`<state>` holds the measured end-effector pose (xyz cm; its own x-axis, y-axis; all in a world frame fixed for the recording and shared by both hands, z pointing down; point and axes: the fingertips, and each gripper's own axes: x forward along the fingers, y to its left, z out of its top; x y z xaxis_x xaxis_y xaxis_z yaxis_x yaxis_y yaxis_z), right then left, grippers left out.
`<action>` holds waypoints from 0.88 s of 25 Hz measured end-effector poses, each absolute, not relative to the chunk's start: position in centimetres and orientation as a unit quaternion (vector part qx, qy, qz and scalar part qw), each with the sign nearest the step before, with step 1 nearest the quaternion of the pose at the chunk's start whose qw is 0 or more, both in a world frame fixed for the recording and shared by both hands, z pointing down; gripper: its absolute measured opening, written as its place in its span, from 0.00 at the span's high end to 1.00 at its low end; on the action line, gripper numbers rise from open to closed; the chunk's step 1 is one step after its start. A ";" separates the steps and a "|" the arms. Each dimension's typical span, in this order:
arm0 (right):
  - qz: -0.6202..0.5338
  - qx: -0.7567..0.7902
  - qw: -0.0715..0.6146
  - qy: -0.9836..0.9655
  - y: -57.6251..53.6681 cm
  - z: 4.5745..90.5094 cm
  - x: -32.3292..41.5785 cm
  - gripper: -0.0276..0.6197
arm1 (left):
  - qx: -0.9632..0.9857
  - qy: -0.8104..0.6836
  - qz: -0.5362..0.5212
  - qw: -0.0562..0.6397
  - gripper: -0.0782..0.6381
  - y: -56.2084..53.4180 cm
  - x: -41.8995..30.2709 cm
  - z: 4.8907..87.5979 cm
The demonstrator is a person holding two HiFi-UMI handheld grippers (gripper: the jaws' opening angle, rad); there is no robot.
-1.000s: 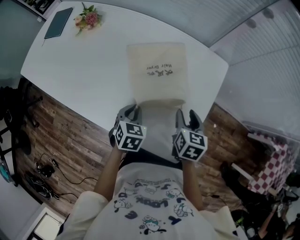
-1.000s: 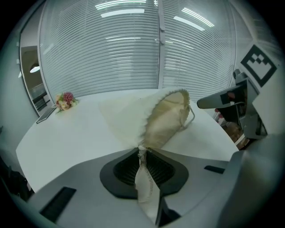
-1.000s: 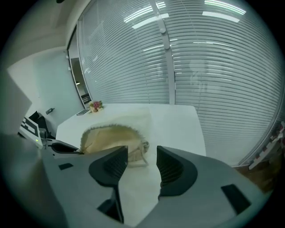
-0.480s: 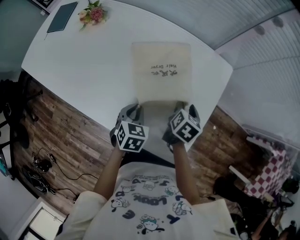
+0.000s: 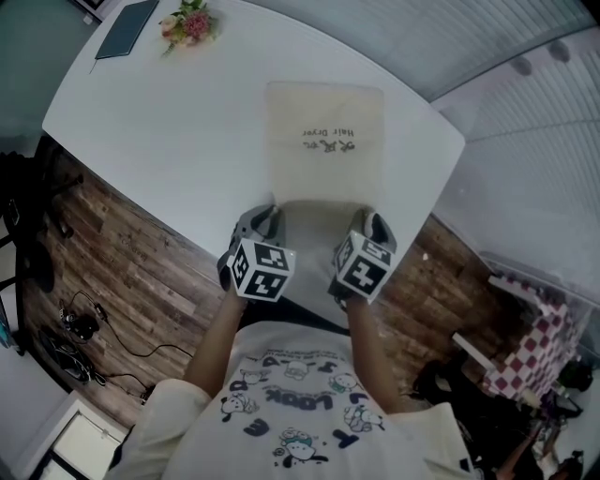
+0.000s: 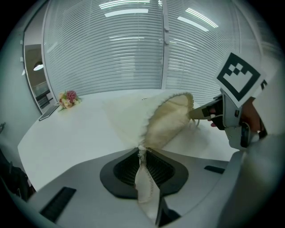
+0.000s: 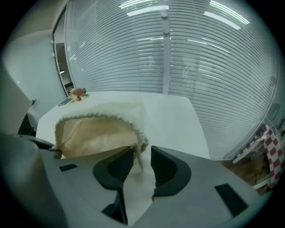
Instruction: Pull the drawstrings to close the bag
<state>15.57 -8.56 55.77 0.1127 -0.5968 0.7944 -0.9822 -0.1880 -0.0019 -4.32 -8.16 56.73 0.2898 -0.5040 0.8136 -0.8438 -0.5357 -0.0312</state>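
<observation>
At the bottom of the head view, a person in a printed shirt (image 5: 291, 403) holds both tools at the near edge of the white table (image 5: 169, 122), in the lower middle of the frame. The left gripper (image 5: 267, 217) (image 6: 142, 153) has its jaws pressed together on the gathered left corner of the bag's mouth, and a fold of cream cloth runs down between them. The right gripper (image 5: 367, 223) (image 7: 141, 156) sits at the mouth's right corner. Its jaws have just been closing, but a gap remains between them. The drawstring (image 7: 137, 150) hangs in that gap, and the pads do not press on it.

The cream bag (image 5: 325, 141) (image 6: 169, 118) (image 7: 93, 133) lies flat at the centre of the table with its mouth toward the person. The mouth is lifted into an open arch between the two tools (its pale inside shows in both gripper views). Dark print sits mid-bag.

In the upper left corner of the head view, a small bunch of flowers (image 5: 187, 21) (image 6: 67, 98) (image 7: 78, 93) lies beside a dark flat slab (image 5: 127, 28). Wooden floor (image 5: 122, 272) shows at the left, and white blinds (image 6: 133, 49) fill the background.
</observation>
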 end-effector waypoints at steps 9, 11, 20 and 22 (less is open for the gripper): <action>0.328 0.666 0.319 -0.590 -6.6 55.7 16.9 0.89 | 0.771 -0.444 0.406 0.209 0.77 -8.7 -4.8 56.4; 0.328 0.667 0.309 -0.593 -6.6 55.5 17.5 0.89 | 0.770 -0.446 0.406 0.207 0.77 -8.8 -4.8 56.3; 0.345 0.615 0.310 -0.638 -7.8 55.7 13.5 0.62 | 0.770 -0.446 0.407 0.204 0.77 -8.9 -4.6 56.2; 0.347 0.610 0.332 -0.630 -7.8 56.7 13.0 0.62 | 0.770 -0.446 0.408 0.204 0.77 -9.0 -4.6 56.2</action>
